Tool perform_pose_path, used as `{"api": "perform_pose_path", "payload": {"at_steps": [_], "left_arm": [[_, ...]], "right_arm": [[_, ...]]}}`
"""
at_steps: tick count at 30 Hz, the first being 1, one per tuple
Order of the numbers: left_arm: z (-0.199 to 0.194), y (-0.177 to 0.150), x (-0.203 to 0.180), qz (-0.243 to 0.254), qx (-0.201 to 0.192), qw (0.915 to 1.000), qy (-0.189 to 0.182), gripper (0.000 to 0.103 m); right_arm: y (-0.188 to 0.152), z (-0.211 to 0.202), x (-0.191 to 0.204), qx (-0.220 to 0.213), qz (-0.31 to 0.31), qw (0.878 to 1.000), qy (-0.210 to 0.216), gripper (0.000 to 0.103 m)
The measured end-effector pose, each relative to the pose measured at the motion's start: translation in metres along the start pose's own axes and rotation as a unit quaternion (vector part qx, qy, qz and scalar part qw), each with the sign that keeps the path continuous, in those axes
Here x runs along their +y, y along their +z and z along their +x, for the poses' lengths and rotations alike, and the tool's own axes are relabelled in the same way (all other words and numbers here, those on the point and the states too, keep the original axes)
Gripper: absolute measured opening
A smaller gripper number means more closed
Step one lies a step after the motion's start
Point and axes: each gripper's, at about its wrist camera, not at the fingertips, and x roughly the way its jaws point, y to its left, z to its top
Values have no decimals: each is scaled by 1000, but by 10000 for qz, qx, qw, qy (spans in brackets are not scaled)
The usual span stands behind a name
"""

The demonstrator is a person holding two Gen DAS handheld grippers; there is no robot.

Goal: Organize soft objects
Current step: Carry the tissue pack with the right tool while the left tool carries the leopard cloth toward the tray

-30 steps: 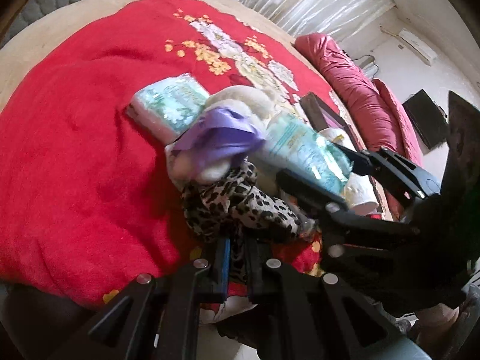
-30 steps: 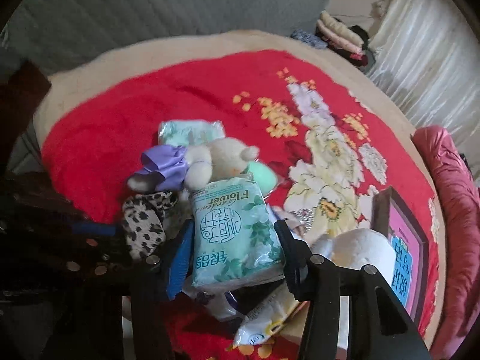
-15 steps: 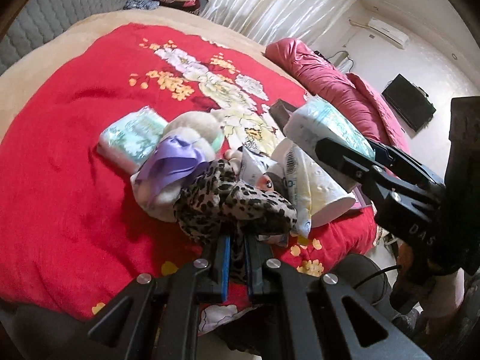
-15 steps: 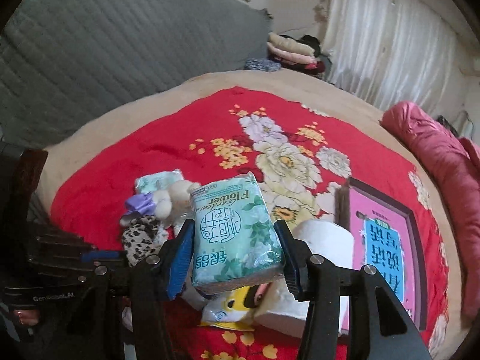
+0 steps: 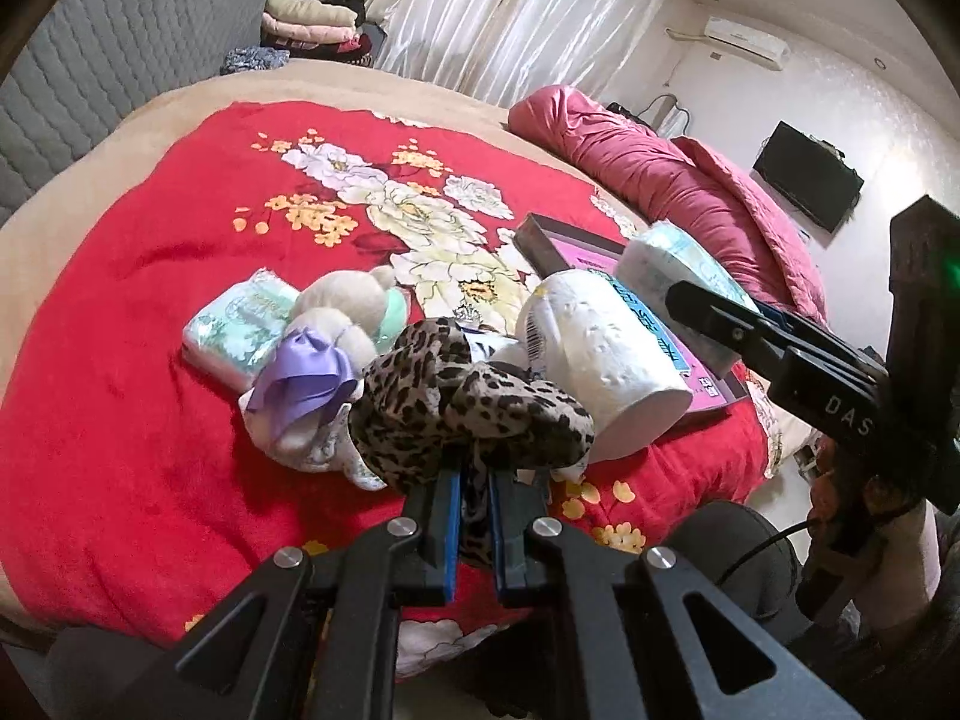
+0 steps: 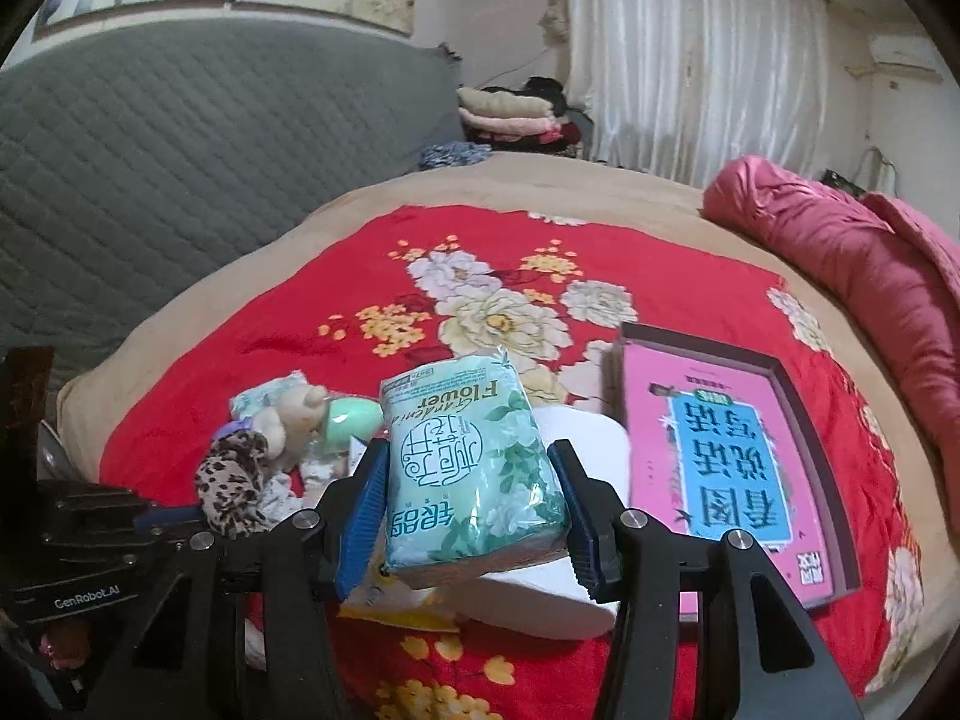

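My left tongs (image 5: pixel 474 501) sit at the bottom centre of the left wrist view, pressed nearly together and pinching a fold of the leopard-print cloth (image 5: pixel 462 405), which bunches up just above the blue pads in the middle of the frame. Touching the cloth on its left is a cream plush toy (image 5: pixel 345 312) with a purple bow (image 5: pixel 303 375), and a small tissue pack (image 5: pixel 240 330) lies just beyond the toy, towards the left of the frame. To the right of the cloth a white paper roll (image 5: pixel 600 354) lies on its side on the red floral blanket (image 5: pixel 150 300), partly over a pink picture book (image 5: pixel 576 249). My right tongs (image 6: pixel 471 516) hold the lower centre of the right wrist view, spread only as wide as the green tissue pack (image 6: pixel 468 468) gripped between the two blue pads; the pack is lifted above the blanket, its printed face turned up to the camera. In the left wrist view the same pack (image 5: pixel 678 270) shows at the right of the frame, in front of the rolled pink quilt (image 5: pixel 654 168). The book (image 6: pixel 720 462) lies flat at the right of the right wrist view, and the leopard cloth (image 6: pixel 231 489) shows at the lower left, in the left tongs (image 6: pixel 159 519).
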Motion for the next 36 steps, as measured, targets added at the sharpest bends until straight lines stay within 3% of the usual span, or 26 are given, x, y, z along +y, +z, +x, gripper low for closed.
{"api": "perform_pose_path", "payload": {"at_steps": [17, 25, 36], "left_arm": [[-15, 10, -58, 413, -226, 9984, 305, 8], [-14, 18, -82, 483, -246, 9980, 334, 8], [4, 38, -131, 735, -265, 9968, 161, 8]], "right_arm": [[-15, -30, -32, -349, 598, 9976, 2, 54], [-22, -45, -54, -521, 916, 9943, -188, 54], [-36, -61, -89, -744, 1146, 9843, -1118, 54]]}}
